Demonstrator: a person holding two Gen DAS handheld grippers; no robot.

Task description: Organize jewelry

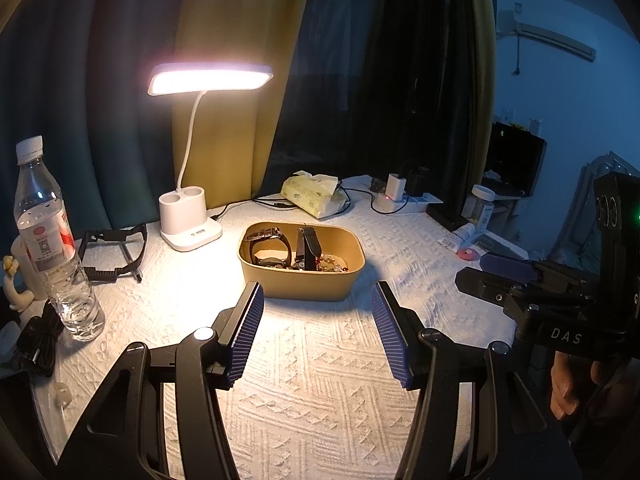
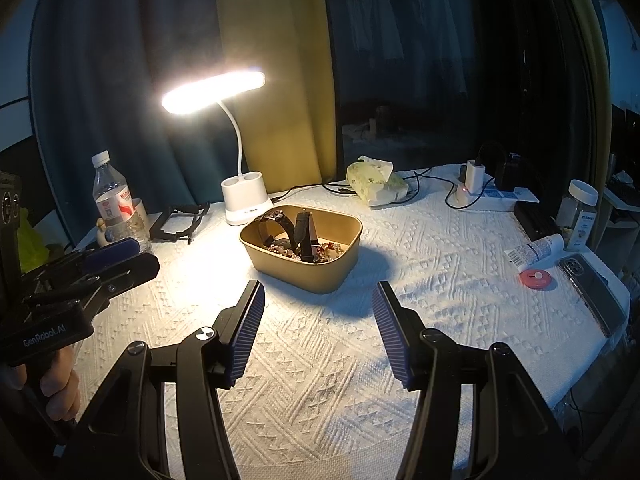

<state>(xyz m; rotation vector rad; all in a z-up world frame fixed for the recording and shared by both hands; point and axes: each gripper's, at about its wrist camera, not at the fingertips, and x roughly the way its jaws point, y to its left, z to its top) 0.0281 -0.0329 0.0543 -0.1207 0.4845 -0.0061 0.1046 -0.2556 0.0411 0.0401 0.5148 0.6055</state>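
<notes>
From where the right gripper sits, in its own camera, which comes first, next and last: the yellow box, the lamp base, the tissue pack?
From the right gripper:
1. Yellow box, straight ahead, nearest.
2. Lamp base, behind the box, slightly left.
3. Tissue pack, at the back, slightly right, farthest.

Tan rounded box [image 1: 301, 276] on the cloth, holding strap watches [image 1: 269, 245] upright and beaded bracelets [image 1: 332, 265].

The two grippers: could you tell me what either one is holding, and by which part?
Nothing is held: the left gripper and right gripper are both open and empty.
</notes>
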